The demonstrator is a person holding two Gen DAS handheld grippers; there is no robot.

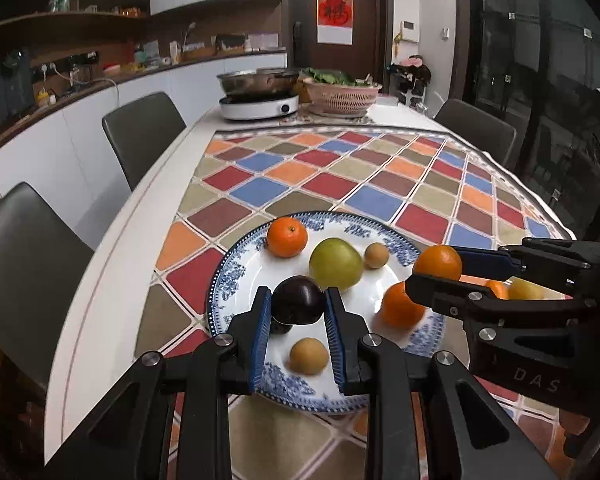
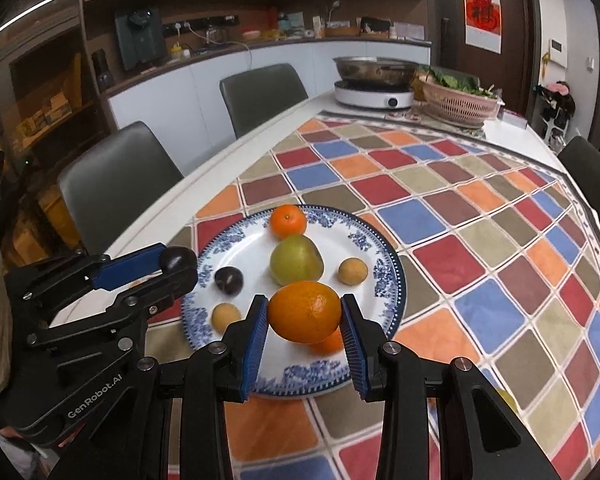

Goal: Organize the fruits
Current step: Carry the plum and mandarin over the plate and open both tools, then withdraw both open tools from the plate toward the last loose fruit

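An orange (image 2: 304, 312) is held between the blue pads of the right gripper (image 2: 305, 326), above the near edge of a blue and white plate (image 2: 388, 276). A dark plum (image 2: 177, 259) is held by the left gripper (image 2: 172, 268) at the left. A green pear (image 2: 296, 260), a small orange (image 2: 287, 221), another plum (image 2: 229, 279) and two small brown fruits (image 2: 352, 271) are seen on the plate.

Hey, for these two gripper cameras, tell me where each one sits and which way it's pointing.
Left wrist: sits on the left gripper, looking forward down the table over the plate; its fingers clamp a dark plum, and the right gripper enters from the right.
Right wrist: sits on the right gripper, facing likewise; its fingers clamp an orange, left gripper at left.
Shared: plate, green pear, both grippers.
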